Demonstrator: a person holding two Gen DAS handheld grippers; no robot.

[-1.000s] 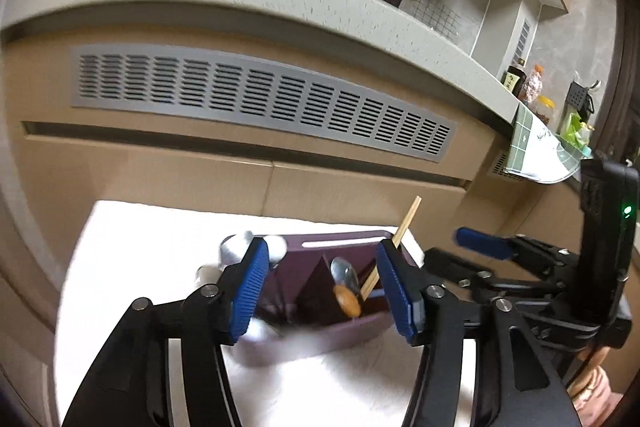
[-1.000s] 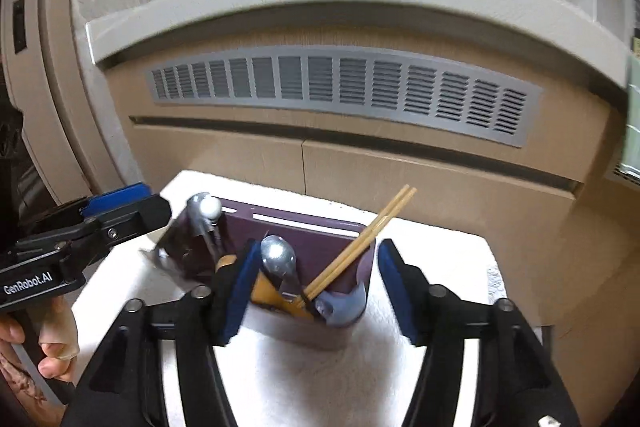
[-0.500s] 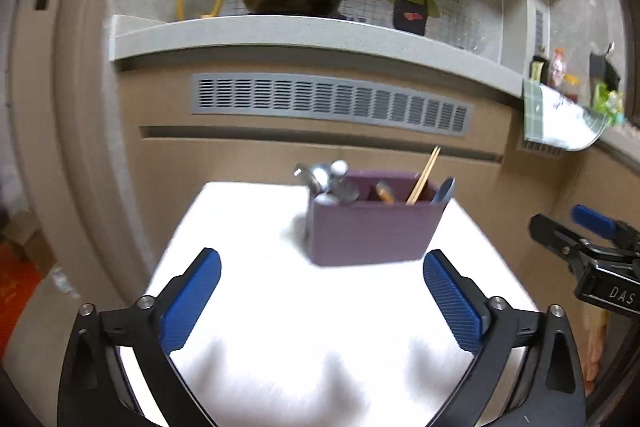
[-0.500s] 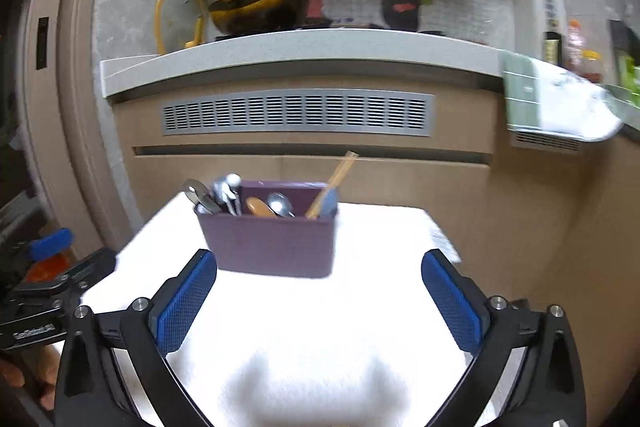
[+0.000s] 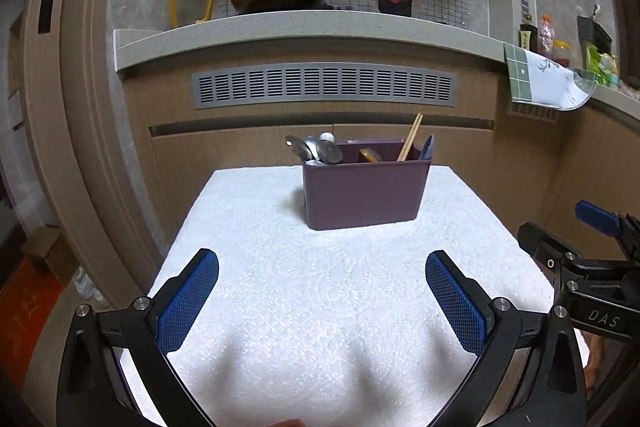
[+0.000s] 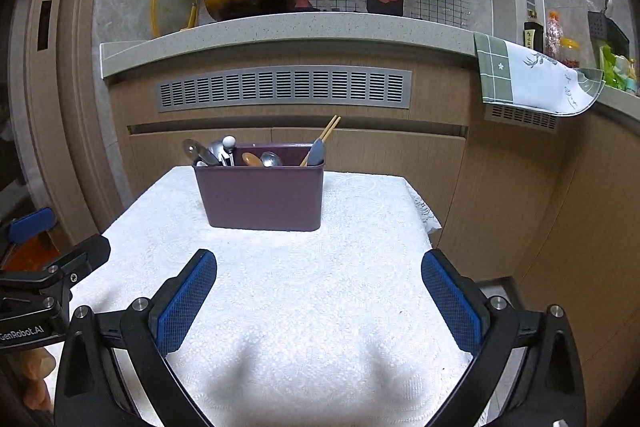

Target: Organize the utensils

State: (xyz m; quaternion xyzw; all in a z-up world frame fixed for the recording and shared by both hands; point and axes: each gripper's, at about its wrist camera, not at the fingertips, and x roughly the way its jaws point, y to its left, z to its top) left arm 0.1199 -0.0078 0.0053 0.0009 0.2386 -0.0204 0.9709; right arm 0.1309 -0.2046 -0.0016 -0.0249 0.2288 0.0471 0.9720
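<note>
A purple utensil holder [image 5: 364, 189] [image 6: 262, 195] stands at the far side of the white-clothed table [image 5: 320, 307] [image 6: 304, 307]. Metal spoons [image 5: 316, 149] [image 6: 208, 151] fill its left end, a wooden spoon [image 5: 370, 155] [image 6: 251, 159] sits in the middle, and chopsticks [image 5: 412, 137] [image 6: 324, 139] with a blue utensil [image 5: 427, 147] [image 6: 317, 151] lean at the right. My left gripper [image 5: 322, 267] hovers open over the near cloth, nothing between its pads. My right gripper [image 6: 319, 267] is likewise open and empty, well short of the holder.
Behind the table runs a wooden cabinet with a grey vent [image 5: 324, 85] under a stone counter [image 6: 280, 31] bearing a yellow-handled pan [image 6: 244, 1]. A green and white cloth [image 6: 528, 79] hangs at the right. The other gripper shows at each view's edge [image 5: 592, 259] [image 6: 40, 267].
Both grippers have drawn back from the holder toward the near side of the table, and their jaws have spread from about the holder's width to fully wide. The holder stays on the cloth.
</note>
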